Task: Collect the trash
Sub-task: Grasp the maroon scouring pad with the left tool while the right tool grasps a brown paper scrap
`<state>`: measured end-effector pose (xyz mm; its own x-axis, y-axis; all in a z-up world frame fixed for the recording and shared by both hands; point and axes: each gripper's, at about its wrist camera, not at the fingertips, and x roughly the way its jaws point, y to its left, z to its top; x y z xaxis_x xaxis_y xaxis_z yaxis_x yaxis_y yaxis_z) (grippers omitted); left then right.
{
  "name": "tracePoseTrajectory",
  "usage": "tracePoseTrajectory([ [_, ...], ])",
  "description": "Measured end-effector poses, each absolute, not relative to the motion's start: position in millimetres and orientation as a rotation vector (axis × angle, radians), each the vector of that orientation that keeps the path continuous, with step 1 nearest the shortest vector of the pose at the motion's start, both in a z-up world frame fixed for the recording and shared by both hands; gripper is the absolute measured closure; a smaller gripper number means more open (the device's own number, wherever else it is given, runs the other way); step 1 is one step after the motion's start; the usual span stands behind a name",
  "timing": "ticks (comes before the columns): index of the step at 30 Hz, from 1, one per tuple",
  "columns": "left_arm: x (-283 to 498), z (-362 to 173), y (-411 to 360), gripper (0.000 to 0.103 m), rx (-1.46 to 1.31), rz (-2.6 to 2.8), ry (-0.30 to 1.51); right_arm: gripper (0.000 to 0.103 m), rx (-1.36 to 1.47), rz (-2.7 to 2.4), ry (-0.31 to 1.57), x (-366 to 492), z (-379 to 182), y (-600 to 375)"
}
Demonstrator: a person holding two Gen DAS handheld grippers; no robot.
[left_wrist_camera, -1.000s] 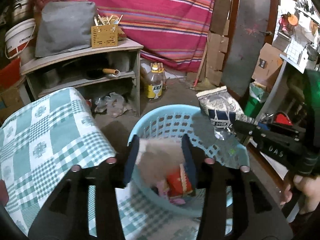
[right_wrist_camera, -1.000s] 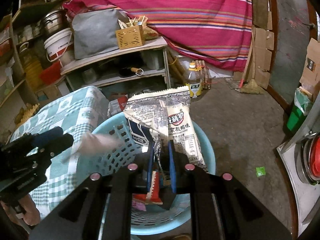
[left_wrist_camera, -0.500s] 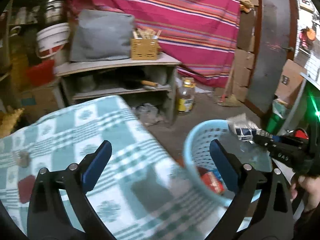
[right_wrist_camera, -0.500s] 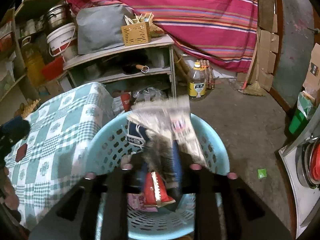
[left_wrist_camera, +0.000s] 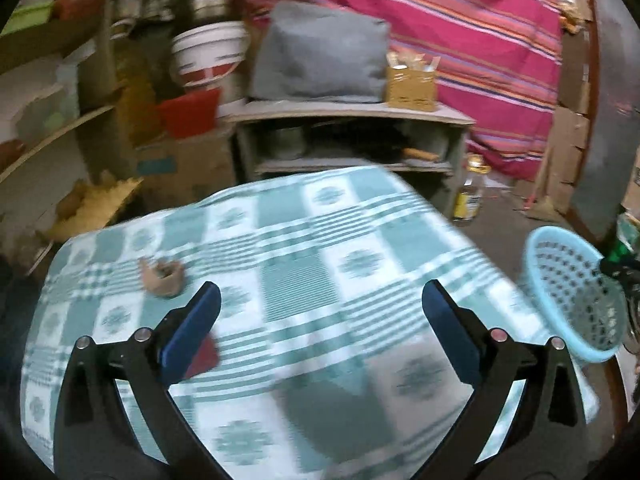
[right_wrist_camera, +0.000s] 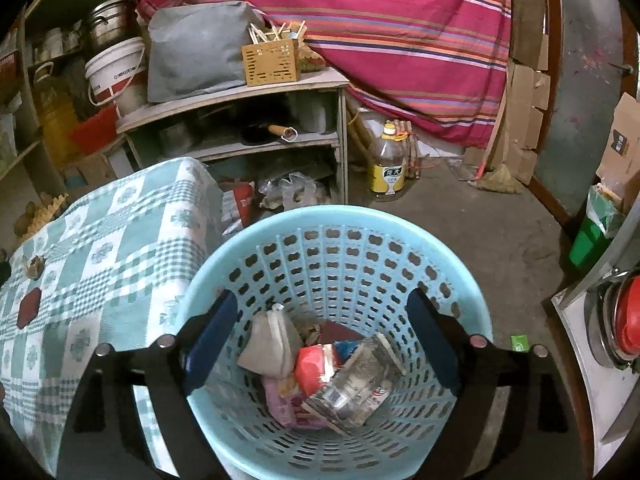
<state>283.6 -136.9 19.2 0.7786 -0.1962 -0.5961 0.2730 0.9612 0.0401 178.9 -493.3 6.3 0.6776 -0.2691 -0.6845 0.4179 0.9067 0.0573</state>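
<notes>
Hanging over the blue basket (right_wrist_camera: 460, 280), the right gripper (right_wrist_camera: 320, 344) is spreading its jaws, and nothing is lying between them; its blue pads are standing inside the rim, one at each wall. Down in the basket a silver printed wrapper (right_wrist_camera: 360, 388) is lying tilted against a red packet (right_wrist_camera: 320, 364), with a grey pouch (right_wrist_camera: 268, 348) to their left and a pink wrapper (right_wrist_camera: 284, 404) underneath. The basket is sitting on the floor just beside the table with the green checked cloth (right_wrist_camera: 100, 248).

The left gripper (left_wrist_camera: 320, 316) is pointing down at that cloth (left_wrist_camera: 320, 240) with its jaws spread wide and empty. Two bits of trash are waiting on the table: a crumpled brown scrap (left_wrist_camera: 162, 278), lying just beyond the left pad, and a dark red piece (left_wrist_camera: 206, 356), partly hidden behind that same pad. Whether the pad is touching the red piece cannot be told, as the view is blurred. From this side the basket (left_wrist_camera: 568, 292) is showing at the right edge, off the corner of the table.

Behind the table a grey shelf (right_wrist_camera: 240, 92) is carrying a grey bag (right_wrist_camera: 196, 48) and a wooden box of sticks (right_wrist_camera: 272, 60), and a bottle with a yellow label (right_wrist_camera: 390, 168) is standing on the floor beside it.
</notes>
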Motion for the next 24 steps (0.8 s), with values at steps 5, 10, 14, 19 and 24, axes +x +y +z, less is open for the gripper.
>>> tracePoseTrajectory([
  [5,301,-4,-82,0.006,0.108,-0.135,0.673,0.017,0.216,-0.388,0.707,185,7,-476],
  [10,317,-29,-43,0.006,0.071,-0.053,0.727,0.008,0.216,-0.38,0.695,197,4,-456],
  [14,330,-47,-30,0.006,0.04,-0.028,0.777,0.008,0.194,-0.365,0.707,209,0,-437],
  [19,347,-65,-24,0.006,0.014,-0.029,0.854,0.008,0.126,-0.351,0.713,223,-1,-412],
  [24,352,-69,-25,0.01,0.006,-0.055,0.887,0.008,0.1,-0.323,0.716,237,-1,-388],
])
